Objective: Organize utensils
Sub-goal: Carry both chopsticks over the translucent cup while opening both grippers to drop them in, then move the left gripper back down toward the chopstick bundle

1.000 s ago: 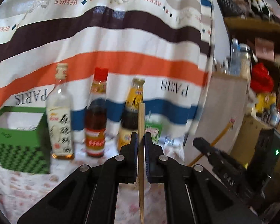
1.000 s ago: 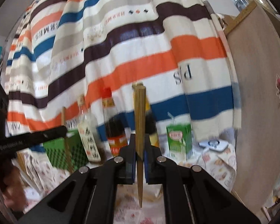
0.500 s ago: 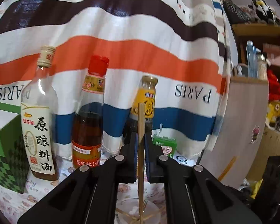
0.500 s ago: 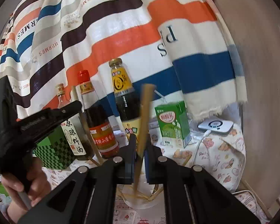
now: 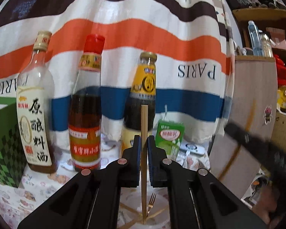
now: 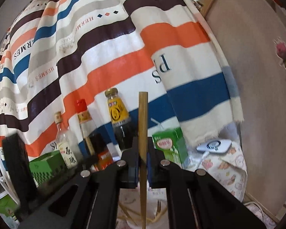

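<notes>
My left gripper (image 5: 144, 143) is shut on a pale wooden chopstick (image 5: 144, 122) held upright, its lower end down in a clear cup (image 5: 158, 223) that holds several chopsticks and a small fork (image 5: 151, 203). My right gripper (image 6: 142, 152) is shut on a darker wooden chopstick (image 6: 143, 118), also upright above the same cup (image 6: 131, 224), where the fork (image 6: 159, 209) shows. The right gripper appears blurred at the right of the left wrist view (image 5: 244, 135). The left gripper shows as a black bulk at the left of the right wrist view (image 6: 17, 164).
Three sauce bottles (image 5: 85, 103) stand in a row behind the cup, before a striped cloth. A green milk carton (image 5: 169, 135) and a white device (image 6: 215, 145) sit to the right, a green box (image 5: 2, 143) to the left. A wooden panel (image 6: 261, 76) borders the right.
Both grippers kept their chopsticks. The left moved closer to the bottles and lowered over the cup. The right chopstick went from tilted to upright and the right gripper pulled back a little.
</notes>
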